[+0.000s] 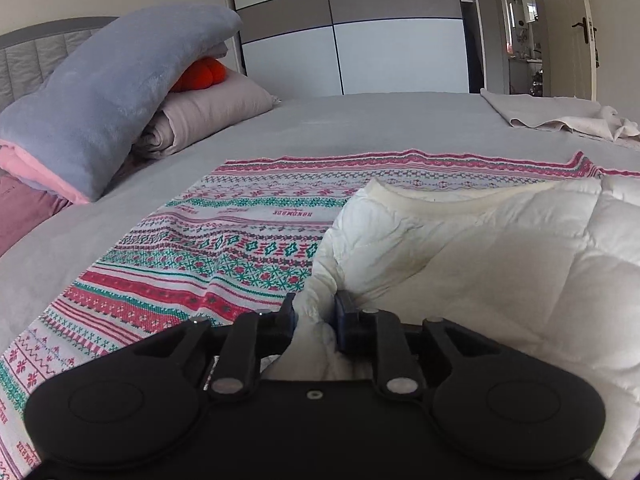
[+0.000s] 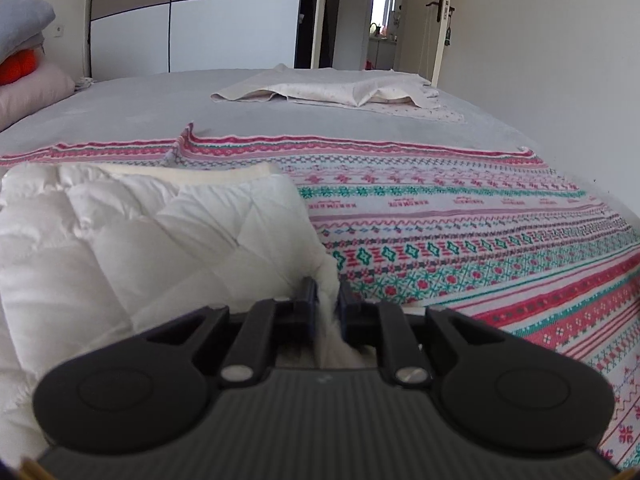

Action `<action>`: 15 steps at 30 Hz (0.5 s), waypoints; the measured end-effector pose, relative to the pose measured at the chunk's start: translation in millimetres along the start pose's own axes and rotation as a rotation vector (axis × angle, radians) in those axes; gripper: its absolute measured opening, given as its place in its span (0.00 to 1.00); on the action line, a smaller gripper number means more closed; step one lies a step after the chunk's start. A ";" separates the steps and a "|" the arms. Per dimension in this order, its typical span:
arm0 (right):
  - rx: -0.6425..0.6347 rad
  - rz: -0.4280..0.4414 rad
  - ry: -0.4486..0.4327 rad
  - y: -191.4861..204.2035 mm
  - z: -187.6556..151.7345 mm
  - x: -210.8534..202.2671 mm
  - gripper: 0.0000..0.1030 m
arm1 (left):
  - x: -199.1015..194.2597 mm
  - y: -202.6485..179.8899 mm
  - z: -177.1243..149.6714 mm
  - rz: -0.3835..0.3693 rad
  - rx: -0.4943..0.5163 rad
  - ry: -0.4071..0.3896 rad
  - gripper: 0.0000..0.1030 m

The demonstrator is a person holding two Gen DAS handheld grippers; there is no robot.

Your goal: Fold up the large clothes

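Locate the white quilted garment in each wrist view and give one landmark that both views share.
Left wrist view: the white quilted garment fills the lower right, one bunched corner pinched in the left tool.
Right wrist view: it fills the lower left, its other corner pinched in the right tool.
Shared landmark: the beige cloth on the grey bed, far right in the left view, top centre in the right view.

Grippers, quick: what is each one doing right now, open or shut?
Left gripper: shut on the white quilted garment.
Right gripper: shut on the same garment's other corner.
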State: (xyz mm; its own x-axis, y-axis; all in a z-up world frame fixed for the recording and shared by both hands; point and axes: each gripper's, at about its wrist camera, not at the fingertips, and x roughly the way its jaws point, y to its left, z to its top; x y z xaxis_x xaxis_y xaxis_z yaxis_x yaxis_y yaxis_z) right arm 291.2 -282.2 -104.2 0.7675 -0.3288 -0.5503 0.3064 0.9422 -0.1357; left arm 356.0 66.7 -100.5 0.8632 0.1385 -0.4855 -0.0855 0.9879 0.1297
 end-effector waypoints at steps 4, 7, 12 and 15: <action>-0.052 -0.033 -0.014 7.6 2.1 -6.4 0.13 | -5.6 -0.3 0.9 -0.017 -0.006 -0.006 0.25; -0.114 -0.052 -0.030 12.2 4.7 -25.7 0.20 | -17.7 6.4 6.6 -0.018 -0.021 -0.009 0.48; -0.003 0.087 -0.081 -11.9 6.5 -87.2 0.83 | -57.2 18.3 14.2 -0.053 -0.060 -0.007 0.84; 0.026 0.096 -0.055 -18.0 5.2 -116.1 0.84 | -85.1 20.9 12.6 -0.071 -0.066 0.007 0.93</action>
State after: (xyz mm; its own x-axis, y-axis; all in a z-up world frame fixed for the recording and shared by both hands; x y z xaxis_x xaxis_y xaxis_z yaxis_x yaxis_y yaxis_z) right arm 199.5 -261.4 -33.6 0.8238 -0.2407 -0.5132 0.2438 0.9678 -0.0627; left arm 287.1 74.7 -45.6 0.8650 0.0682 -0.4971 -0.0570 0.9977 0.0377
